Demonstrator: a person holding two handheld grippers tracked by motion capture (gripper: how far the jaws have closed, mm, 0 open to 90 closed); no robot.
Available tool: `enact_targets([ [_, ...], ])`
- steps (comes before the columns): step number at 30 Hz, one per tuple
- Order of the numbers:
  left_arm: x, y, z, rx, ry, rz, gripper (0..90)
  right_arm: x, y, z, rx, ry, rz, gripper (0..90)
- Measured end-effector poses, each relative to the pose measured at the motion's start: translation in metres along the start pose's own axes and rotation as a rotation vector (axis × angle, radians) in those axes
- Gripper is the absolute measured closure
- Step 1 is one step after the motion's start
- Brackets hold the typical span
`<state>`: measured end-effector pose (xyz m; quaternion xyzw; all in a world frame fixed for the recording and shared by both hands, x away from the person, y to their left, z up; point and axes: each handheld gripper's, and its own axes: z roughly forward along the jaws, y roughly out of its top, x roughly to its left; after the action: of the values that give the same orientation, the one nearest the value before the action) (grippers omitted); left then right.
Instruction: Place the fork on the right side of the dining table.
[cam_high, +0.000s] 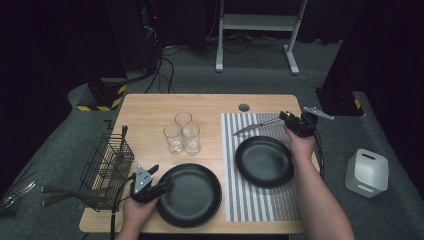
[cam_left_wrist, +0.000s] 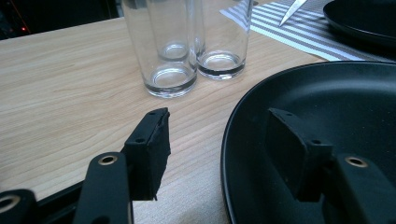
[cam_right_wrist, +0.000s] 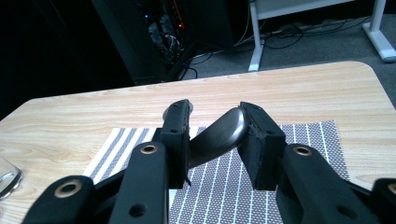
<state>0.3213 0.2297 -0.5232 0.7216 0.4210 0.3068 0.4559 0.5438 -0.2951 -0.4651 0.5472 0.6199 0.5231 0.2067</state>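
High view shows a place setting being laid on a wooden counter (cam_high: 150, 107): the right gripper (cam_high: 295, 121) holds a knife (cam_high: 256, 126) by its handle, blade pointing left and hanging over the far part of the striped placemat (cam_high: 250, 200), just beyond the black plate on the mat (cam_high: 264, 161). In the right gripper view the jaws are clenched on the dark, curved knife handle (cam_right_wrist: 219, 135), which lies slantwise between the pads – a grip that looks firm enough, though the handle sits askew. The left gripper (cam_high: 150, 186) rests at the near left rim of a second black plate (cam_high: 190, 195) that stands on the bare wood; in the left gripper view its jaws stand released, one pad over the counter and the other over the plate's inside, straddling the rim without pressing on it. My reading is that the step in hand is placing the knife beside the plate on the mat – the next move calls for carrying it to the mat's free strip, lowering it flat and parallel to the stripes, then letting go without nudging the plate. Three clear glasses (cam_high: 183, 134) stand clustered near the middle, a wire rack (cam_high: 107, 165) at the left edge. No brand, label or writing can be read anywhere
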Motion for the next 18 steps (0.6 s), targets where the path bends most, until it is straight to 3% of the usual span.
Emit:
enact_targets([
  [18, 0.0, 0.0, -0.001, -0.005, 0.003, -0.004, 39.9, -0.015, -0.006, 0.008, 0.015, 0.014, 0.034, 63.8],
])
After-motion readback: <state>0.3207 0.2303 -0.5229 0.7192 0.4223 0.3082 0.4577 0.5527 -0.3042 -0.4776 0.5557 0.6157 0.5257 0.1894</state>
